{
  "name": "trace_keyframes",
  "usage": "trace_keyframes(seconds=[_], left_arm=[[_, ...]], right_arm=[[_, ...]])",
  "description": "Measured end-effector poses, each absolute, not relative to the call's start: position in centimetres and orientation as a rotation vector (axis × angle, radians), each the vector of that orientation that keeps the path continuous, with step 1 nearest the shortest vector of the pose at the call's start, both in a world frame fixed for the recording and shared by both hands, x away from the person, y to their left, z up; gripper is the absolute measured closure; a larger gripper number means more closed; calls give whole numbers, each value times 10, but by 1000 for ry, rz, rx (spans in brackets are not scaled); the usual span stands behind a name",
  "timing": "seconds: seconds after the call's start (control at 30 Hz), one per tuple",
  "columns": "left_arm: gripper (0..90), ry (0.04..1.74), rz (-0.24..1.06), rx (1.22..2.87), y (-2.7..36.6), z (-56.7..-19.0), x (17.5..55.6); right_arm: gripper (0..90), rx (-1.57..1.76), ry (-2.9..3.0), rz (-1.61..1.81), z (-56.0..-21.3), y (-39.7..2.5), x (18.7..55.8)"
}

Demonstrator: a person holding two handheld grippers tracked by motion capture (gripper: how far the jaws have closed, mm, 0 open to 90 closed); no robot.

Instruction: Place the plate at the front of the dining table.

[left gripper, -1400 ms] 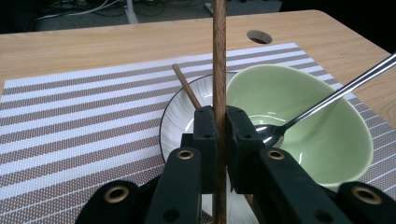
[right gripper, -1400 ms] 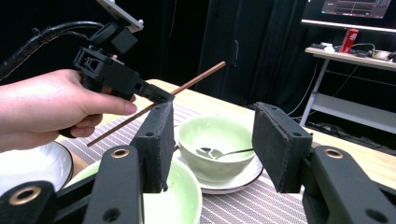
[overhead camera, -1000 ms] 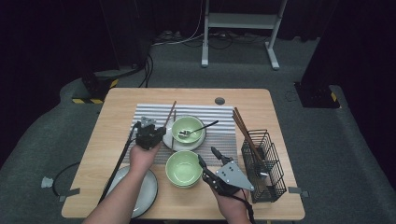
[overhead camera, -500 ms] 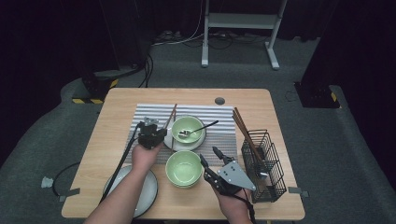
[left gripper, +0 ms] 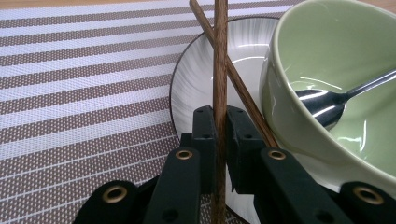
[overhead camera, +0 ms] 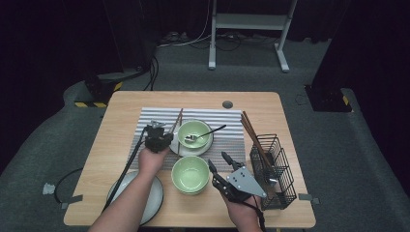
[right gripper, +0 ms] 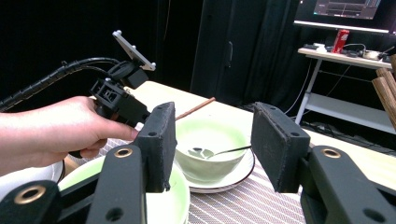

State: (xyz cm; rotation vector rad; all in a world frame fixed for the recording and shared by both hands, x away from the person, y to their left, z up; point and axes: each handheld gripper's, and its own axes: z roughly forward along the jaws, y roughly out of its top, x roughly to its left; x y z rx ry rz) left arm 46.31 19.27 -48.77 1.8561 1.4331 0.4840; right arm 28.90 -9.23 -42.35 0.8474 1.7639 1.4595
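Pinching one slim wooden chopstick (left gripper: 220,70), the left gripper (left gripper: 221,126) is clamped; the right gripper (right gripper: 211,144) gapes empty.

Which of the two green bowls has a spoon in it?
The far bowl, on the small white plate; the near bowl holds nothing.

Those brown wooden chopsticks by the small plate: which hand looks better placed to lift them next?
Probably the left. The left gripper is shut on one of the brown wooden chopsticks lying across the white plate. The right gripper is open, empty, beside the nearer green bowl.
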Motion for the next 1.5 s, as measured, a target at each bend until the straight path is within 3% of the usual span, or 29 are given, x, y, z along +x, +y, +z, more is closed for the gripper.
trace_keyframes(seconds=[1.5], left_arm=[[807,1431,475,1925,186,-486,467]], right_arm=[[507,846,1754,1464,-422,-92,288]])
